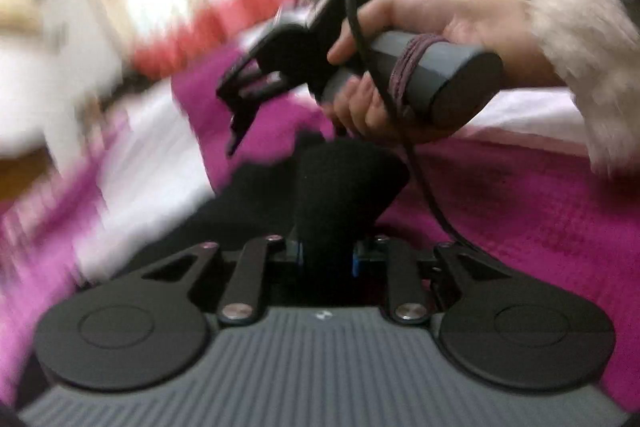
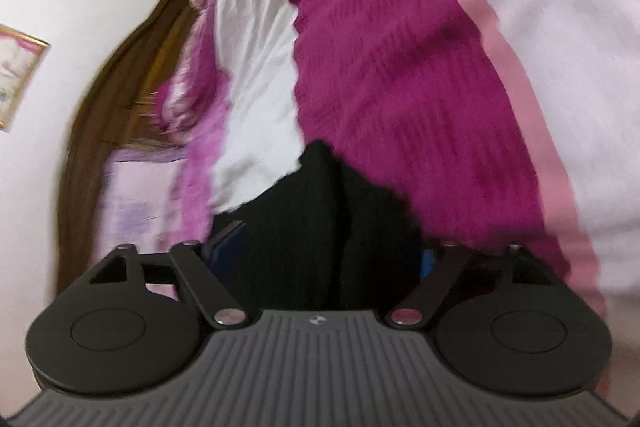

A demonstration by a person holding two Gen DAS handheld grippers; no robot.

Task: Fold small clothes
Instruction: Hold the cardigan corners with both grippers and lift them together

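A small black knit garment (image 1: 340, 187) is clamped in my left gripper (image 1: 326, 251), whose jaws are shut on a bunched fold of it. The rest of it hangs toward the magenta blanket (image 1: 520, 219). My right gripper (image 1: 244, 107) shows in the left wrist view, held in a hand above the blanket, with black cloth trailing from its fingers. In the right wrist view my right gripper (image 2: 320, 255) is shut on the same black garment (image 2: 320, 211), which fills the gap between its fingers. The frames are motion-blurred.
The magenta blanket (image 2: 380, 67) lies over white bedding (image 2: 260, 75) with a pink stripe (image 2: 520, 99). A wooden headboard (image 2: 120, 87) and framed pictures (image 2: 16, 75) stand behind. A furry sleeve (image 1: 572, 47) covers the arm at right.
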